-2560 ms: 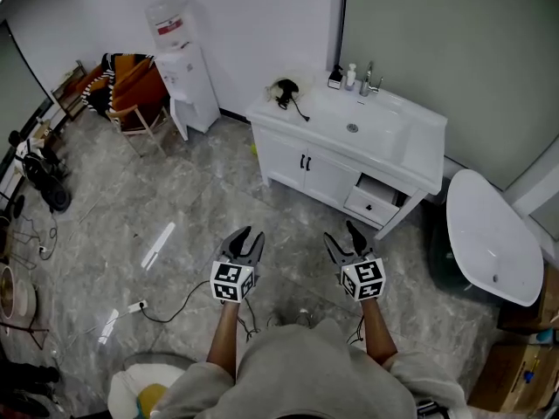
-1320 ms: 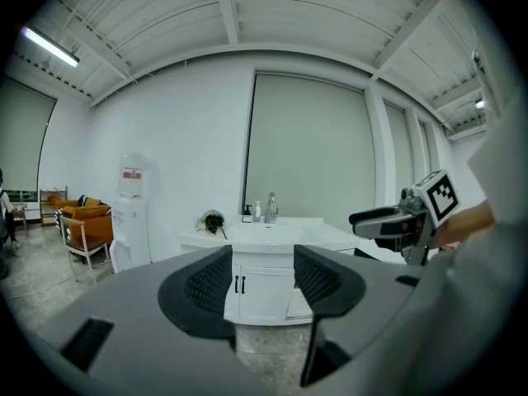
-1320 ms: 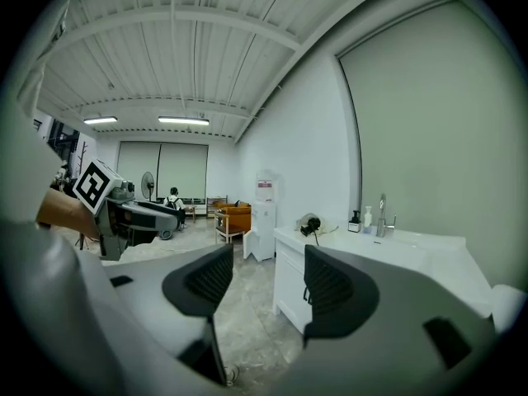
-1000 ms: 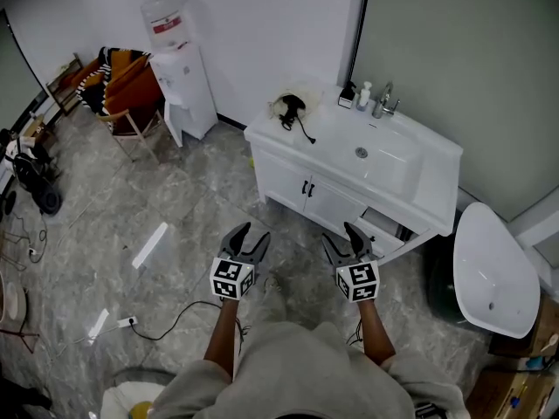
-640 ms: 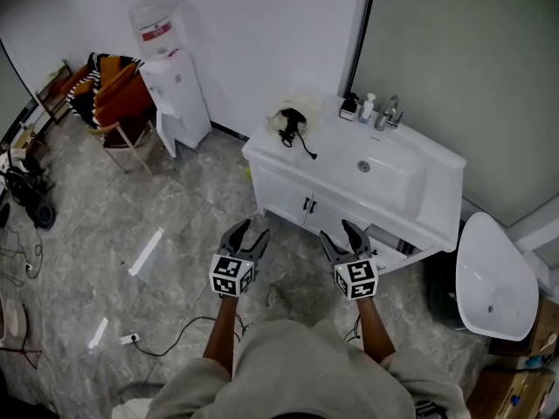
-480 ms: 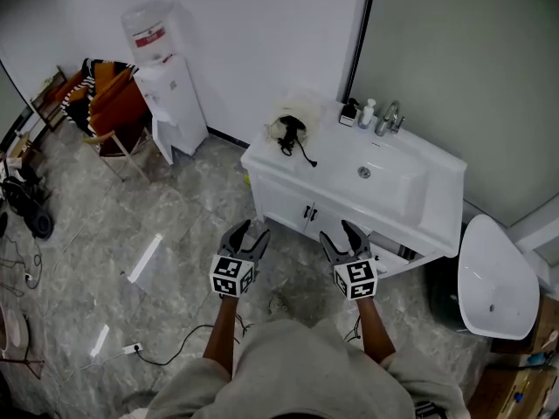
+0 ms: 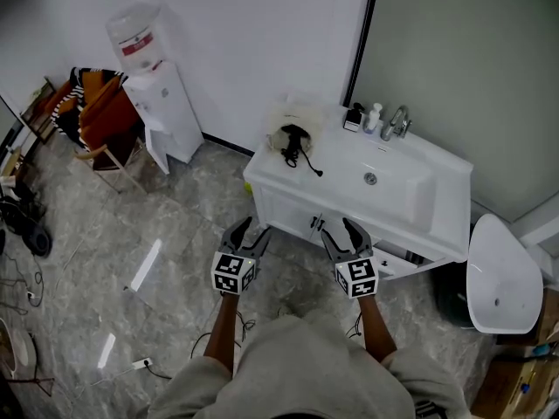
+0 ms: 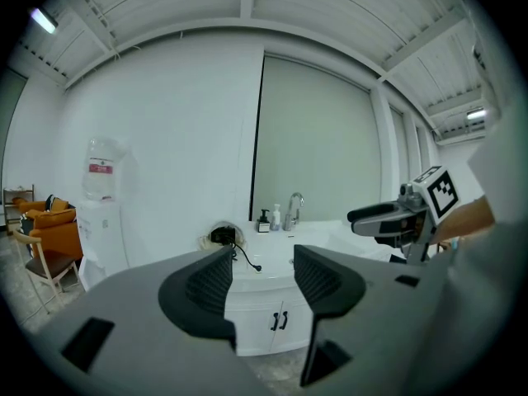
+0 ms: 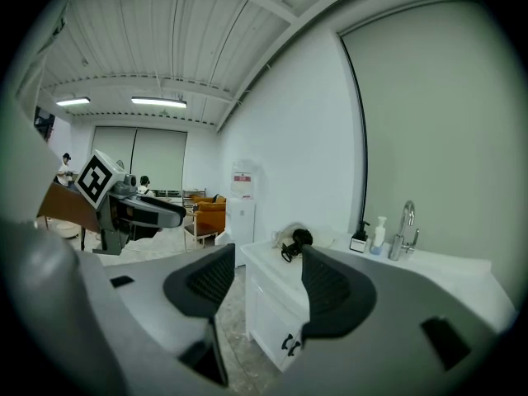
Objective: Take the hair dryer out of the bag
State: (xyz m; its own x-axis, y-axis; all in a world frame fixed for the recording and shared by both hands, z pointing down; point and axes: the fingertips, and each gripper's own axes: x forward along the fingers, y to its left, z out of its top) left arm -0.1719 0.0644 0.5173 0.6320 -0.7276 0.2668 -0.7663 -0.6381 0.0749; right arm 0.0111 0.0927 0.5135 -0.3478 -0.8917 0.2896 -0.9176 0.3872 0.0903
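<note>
jaws wide and empty, left gripper (image 7: 251, 230) and right gripper (image 7: 339, 230) face the hair dryer (image 7: 293, 138) in its bag (image 7: 285, 114), likely light and rigid, best gripped by the handle.

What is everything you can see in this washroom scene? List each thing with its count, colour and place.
Vanity cabinet: one, white, against the wall.
Faucet: one, silver, behind the basin.
Bottles: two, dark and white, beside the faucet.
Bag: one, pale, counter's left end.
Hair dryer: one, black, in the bag.
Water dispenser: one, white, far left wall.
Left hand-held gripper: one, grey, open, empty.
Right hand-held gripper: one, grey, open, empty.
</note>
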